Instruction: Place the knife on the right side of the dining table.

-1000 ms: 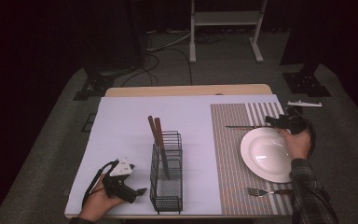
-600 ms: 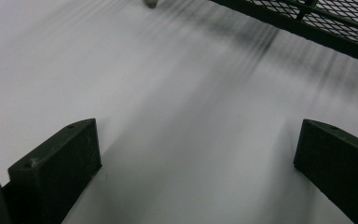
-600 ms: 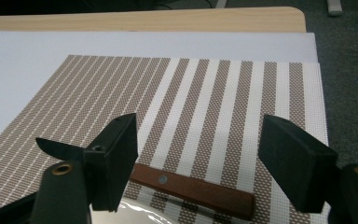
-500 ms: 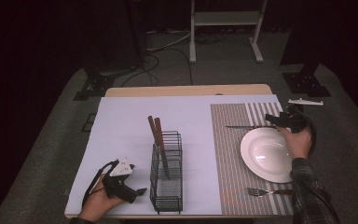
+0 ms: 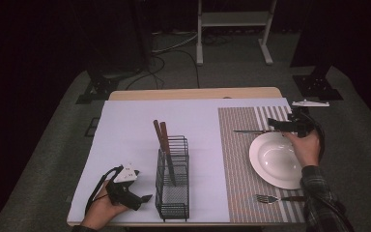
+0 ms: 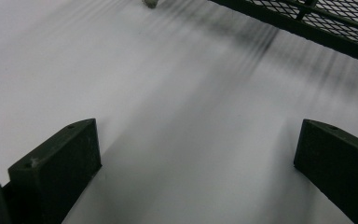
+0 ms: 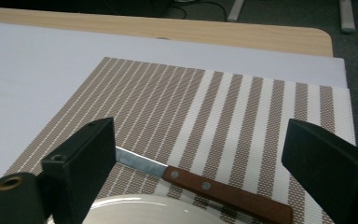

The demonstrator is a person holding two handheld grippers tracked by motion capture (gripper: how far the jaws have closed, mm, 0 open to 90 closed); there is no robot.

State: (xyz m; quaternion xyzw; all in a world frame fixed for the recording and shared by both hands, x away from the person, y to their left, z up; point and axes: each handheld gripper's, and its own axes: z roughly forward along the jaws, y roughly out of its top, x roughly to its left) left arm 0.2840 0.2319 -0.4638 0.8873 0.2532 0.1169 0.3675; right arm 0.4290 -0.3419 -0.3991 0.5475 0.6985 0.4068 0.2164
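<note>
Nothing moved: knife [image 7: 223, 189] lies between spread fingers [image 7: 81, 161].

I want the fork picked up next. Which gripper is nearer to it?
Right. The right gripper hovers beyond the plate from the fork; the left gripper lies past the wire basket.

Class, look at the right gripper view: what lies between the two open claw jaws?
A wooden-handled knife lies flat on the striped placemat between them, just beyond the white plate's rim, seen in the right gripper view.
</note>
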